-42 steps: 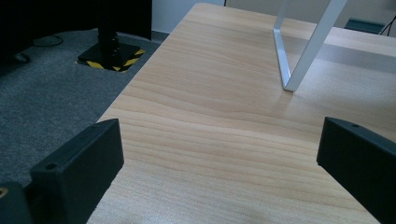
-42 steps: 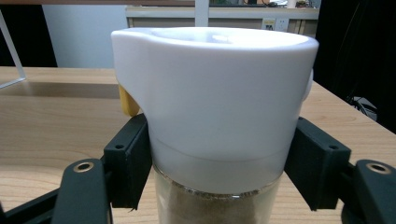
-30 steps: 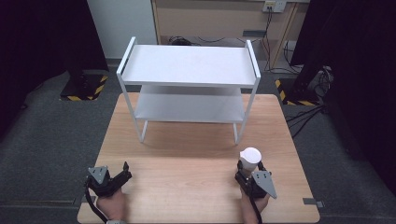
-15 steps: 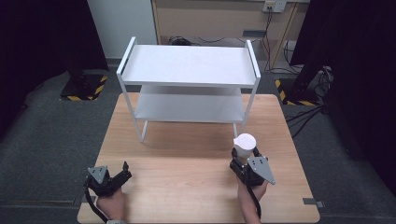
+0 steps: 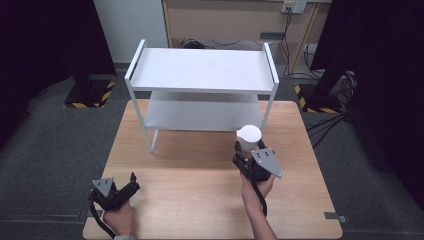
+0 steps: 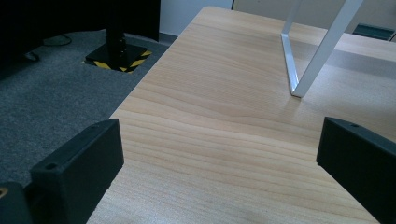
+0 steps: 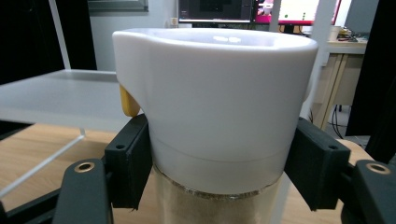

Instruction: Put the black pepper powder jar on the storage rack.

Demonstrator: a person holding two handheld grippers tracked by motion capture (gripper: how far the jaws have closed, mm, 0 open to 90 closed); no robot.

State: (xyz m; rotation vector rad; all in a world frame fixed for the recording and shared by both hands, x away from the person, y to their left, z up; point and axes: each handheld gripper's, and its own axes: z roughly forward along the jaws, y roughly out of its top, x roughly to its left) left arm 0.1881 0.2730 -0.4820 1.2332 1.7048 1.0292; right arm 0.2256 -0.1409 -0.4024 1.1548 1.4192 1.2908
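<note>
You are carrying the jar (image 7: 215, 116), pinched between your right gripper's (image 5: 248, 155) closed jaws just short of the shelf (image 5: 202, 70) ahead, and clipping its edge risks tipping it out.

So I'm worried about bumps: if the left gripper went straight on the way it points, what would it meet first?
Probably the white shelf rack's front leg; before it, the left gripper faces only bare wooden table, though depth is hard to judge.
</note>
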